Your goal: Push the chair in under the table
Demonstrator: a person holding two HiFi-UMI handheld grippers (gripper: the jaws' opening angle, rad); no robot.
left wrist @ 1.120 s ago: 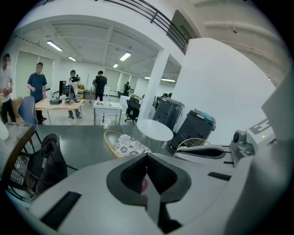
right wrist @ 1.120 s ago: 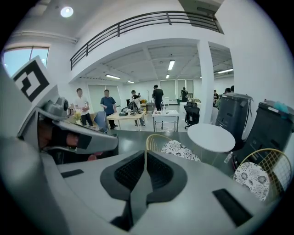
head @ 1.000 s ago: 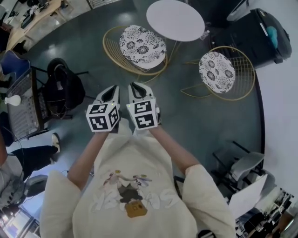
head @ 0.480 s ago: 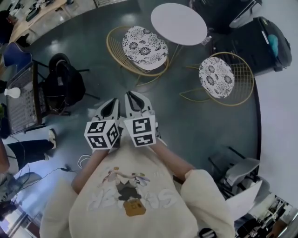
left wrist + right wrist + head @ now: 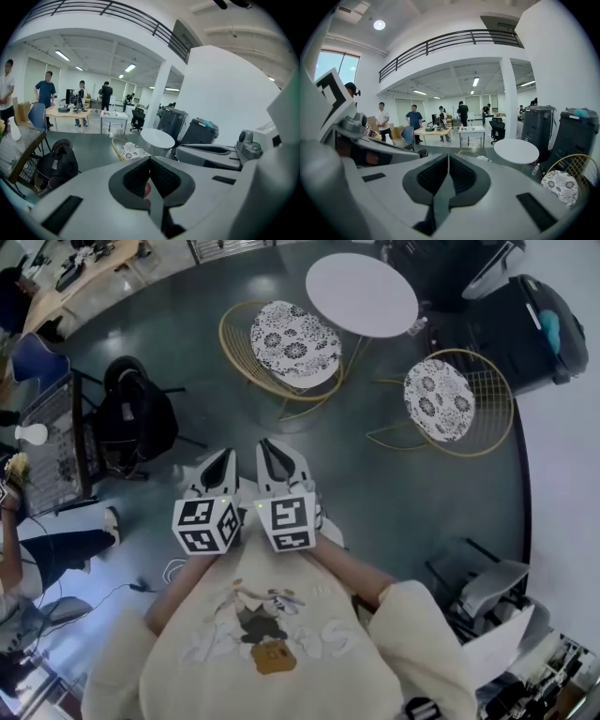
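A round white table (image 5: pixel 362 294) stands at the far side of the dark floor. Two gold wire chairs with patterned cushions are beside it: one (image 5: pixel 292 341) at its left with its seat close to the tabletop, one (image 5: pixel 437 399) to the right, standing apart. My left gripper (image 5: pixel 223 457) and right gripper (image 5: pixel 273 450) are held side by side close to my chest, well short of both chairs. Both are shut with nothing between the jaws, as the left gripper view (image 5: pixel 149 161) and right gripper view (image 5: pixel 448 159) show.
A black bag sits on a dark chair (image 5: pixel 136 418) at the left, beside a desk (image 5: pixel 52 456). Black bins (image 5: pixel 525 315) stand at the far right, a grey chair (image 5: pixel 487 582) at the near right. Several people stand around desks (image 5: pixel 433 131) far back.
Both grippers have drawn back toward my chest, away from the chairs, still side by side and shut. The chairs and table have not moved.
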